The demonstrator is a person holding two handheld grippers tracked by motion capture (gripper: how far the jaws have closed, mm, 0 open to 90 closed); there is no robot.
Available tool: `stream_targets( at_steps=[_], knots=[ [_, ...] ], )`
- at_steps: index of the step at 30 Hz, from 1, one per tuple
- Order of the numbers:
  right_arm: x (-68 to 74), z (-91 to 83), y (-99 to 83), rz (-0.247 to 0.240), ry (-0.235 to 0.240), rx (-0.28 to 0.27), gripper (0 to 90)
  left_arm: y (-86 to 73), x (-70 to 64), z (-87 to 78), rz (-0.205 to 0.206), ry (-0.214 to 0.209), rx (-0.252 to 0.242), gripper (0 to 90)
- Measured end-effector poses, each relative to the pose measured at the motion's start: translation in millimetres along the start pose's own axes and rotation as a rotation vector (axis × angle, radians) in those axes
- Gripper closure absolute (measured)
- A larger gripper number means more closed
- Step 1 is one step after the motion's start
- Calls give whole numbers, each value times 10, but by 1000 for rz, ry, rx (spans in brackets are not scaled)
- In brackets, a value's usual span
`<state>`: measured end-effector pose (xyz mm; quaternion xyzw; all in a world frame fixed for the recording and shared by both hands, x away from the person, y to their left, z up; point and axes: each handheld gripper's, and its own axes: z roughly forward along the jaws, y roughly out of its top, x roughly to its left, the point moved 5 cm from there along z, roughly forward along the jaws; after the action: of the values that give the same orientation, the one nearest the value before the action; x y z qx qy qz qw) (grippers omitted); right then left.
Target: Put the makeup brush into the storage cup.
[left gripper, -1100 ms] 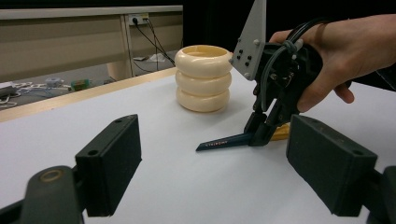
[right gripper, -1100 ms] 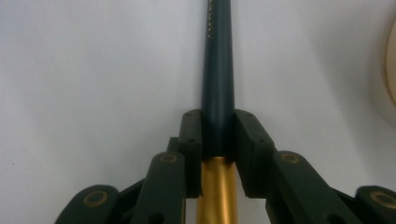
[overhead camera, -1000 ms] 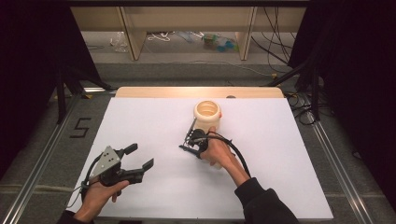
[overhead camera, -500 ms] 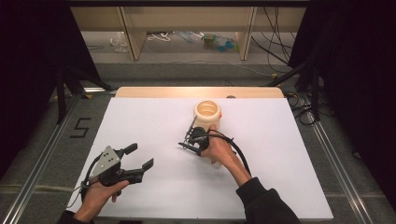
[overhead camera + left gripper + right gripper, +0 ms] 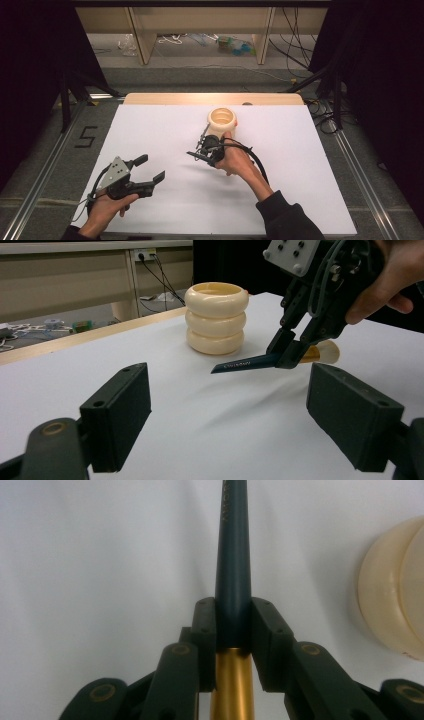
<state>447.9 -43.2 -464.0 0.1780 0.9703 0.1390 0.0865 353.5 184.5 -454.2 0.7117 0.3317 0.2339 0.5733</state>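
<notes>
- The makeup brush [image 5: 233, 570], dark-handled with a gold ferrule, was pinched between the jaws of the right gripper [image 5: 233, 625], lifted just above the white table [image 5: 160, 125].
- Its pale bristle head pointed toward the cream ribbed holder [image 5: 216, 317], which stood upright just beside it.
- The left gripper [image 5: 150, 169] hovered well apart near the table's front left, jaws spread wide around nothing.
</notes>
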Motion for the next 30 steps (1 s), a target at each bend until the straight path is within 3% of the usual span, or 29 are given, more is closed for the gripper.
stream_targets(
  at_steps=[15, 17, 21, 22, 24, 25, 26, 30],
  knots=[
    [239, -132, 30, -170, -4, -12, 742, -46, -61, 28, 22, -39, 43, 175],
    [305, -146, 33, -164, 12, -9, 742, -57, -79, 34, 27, -49, 54, 175],
    [357, -160, 46, -232, 12, -22, 742, -82, -118, 50, 38, -73, 75, 174],
    [388, -169, 44, -223, 14, -18, 742, -89, -127, 55, 39, -78, 79, 174],
    [422, -177, 55, -268, 4, -20, 741, -98, -143, 61, 46, -92, 87, 174],
    [463, -179, 48, -256, 6, -8, 742, -101, -146, 62, 53, -94, 92, 174],
    [468, -170, 60, -298, 4, -17, 742, -109, -157, 64, 48, -100, 98, 174],
    [572, -187, 71, -303, 11, -10, 742, -139, -192, 78, 68, -127, 125, 175]
  ],
)
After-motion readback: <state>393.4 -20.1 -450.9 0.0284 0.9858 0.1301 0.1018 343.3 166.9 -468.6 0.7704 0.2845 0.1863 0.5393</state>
